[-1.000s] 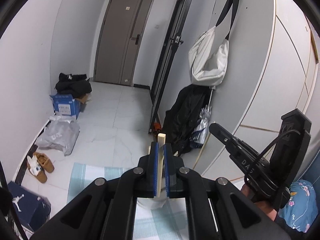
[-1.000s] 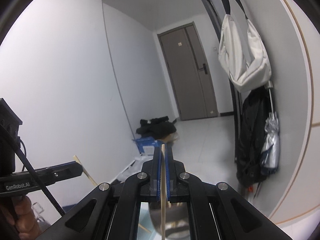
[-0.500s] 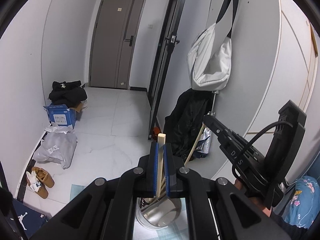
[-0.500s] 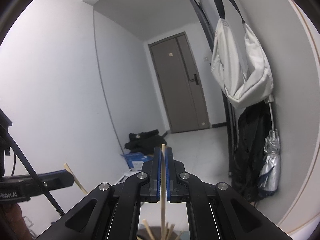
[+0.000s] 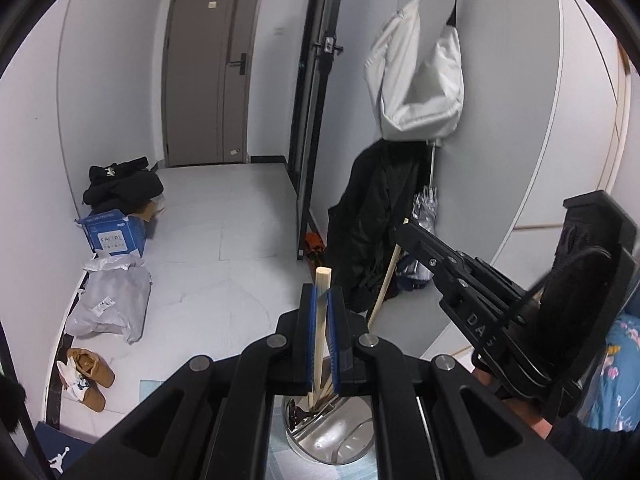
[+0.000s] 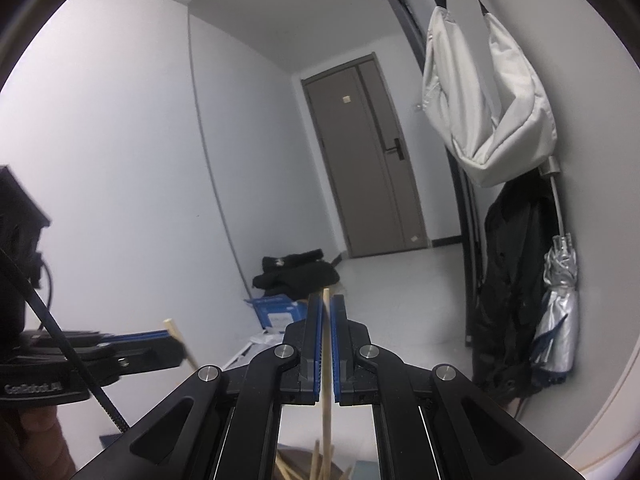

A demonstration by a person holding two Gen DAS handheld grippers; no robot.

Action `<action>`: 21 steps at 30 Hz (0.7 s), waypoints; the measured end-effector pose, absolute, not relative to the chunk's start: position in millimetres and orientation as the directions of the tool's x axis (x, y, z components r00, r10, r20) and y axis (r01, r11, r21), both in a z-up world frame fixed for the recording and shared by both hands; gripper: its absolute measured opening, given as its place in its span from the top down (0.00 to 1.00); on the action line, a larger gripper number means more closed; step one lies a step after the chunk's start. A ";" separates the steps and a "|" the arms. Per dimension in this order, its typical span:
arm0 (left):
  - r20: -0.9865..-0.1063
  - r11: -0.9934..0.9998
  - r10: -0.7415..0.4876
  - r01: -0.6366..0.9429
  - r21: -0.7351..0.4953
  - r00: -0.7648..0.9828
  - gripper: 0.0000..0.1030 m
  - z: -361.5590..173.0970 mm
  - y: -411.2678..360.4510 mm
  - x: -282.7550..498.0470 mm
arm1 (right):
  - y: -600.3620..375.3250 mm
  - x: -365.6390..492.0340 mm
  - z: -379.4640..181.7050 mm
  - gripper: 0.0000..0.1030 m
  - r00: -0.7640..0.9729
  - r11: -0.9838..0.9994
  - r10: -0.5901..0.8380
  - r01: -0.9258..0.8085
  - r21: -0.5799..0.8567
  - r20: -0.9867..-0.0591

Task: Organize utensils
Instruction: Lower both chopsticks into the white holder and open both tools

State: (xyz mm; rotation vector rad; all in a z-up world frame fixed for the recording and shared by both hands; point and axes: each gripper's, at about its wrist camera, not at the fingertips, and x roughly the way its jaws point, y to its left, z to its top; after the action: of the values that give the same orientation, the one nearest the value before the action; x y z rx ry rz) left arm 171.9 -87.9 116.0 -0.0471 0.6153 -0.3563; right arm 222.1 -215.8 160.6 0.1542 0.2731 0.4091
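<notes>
Chopstick (image 5: 322, 312) lowered toward steel cup (image 5: 332, 436), pale, square-ended

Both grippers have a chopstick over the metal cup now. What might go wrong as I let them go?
Left gripper pinches its chopstick low, above the steel cup; released tilted, it may catch on the sticks already inside. In the right gripper, the thin chopstick sits in a visible gap beside one pad, so it could slip early. The two grippers are close together; the right-held stick might knock the left gripper.
</notes>
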 end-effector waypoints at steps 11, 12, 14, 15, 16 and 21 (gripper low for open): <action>-0.620 0.923 -0.354 0.368 -0.113 0.700 0.98 100.8 -99.1 175.2 | -219.5 213.1 131.4 0.97 0.833 0.884 0.462 -0.407 0.228 -0.305; -0.628 0.921 -0.355 0.373 -0.109 0.693 0.98 98.2 -100.3 174.1 | -219.1 212.4 128.7 0.97 0.826 0.882 0.466 -0.409 0.232 -0.316; -0.638 0.917 -0.359 0.383 -0.108 0.681 0.98 94.6 -102.4 173.6 | -218.6 209.9 123.8 0.97 0.816 0.879 0.474 -0.413 0.239 -0.332; -0.641 0.916 -0.359 0.387 -0.104 0.679 0.98 92.5 -103.1 172.9 | -218.5 209.2 121.0 0.97 0.807 0.875 0.481 -0.416 0.247 -0.344; -0.641 0.913 -0.365 0.395 -0.104 0.675 0.98 90.1 -103.2 171.8 | -218.3 209.0 118.6 0.97 0.799 0.874 0.484 -0.416 0.252 -0.358; -0.658 0.918 -0.373 0.363 -0.159 0.654 0.98 75.1 -97.6 174.0 | -221.7 206.5 108.5 0.96 0.773 0.869 0.491 -0.405 0.283 -0.403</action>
State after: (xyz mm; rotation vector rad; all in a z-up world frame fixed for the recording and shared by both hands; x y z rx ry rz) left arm 174.0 -97.6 75.1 -0.0134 0.7489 -0.4174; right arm 206.5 -221.7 108.5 0.1847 0.4862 0.4882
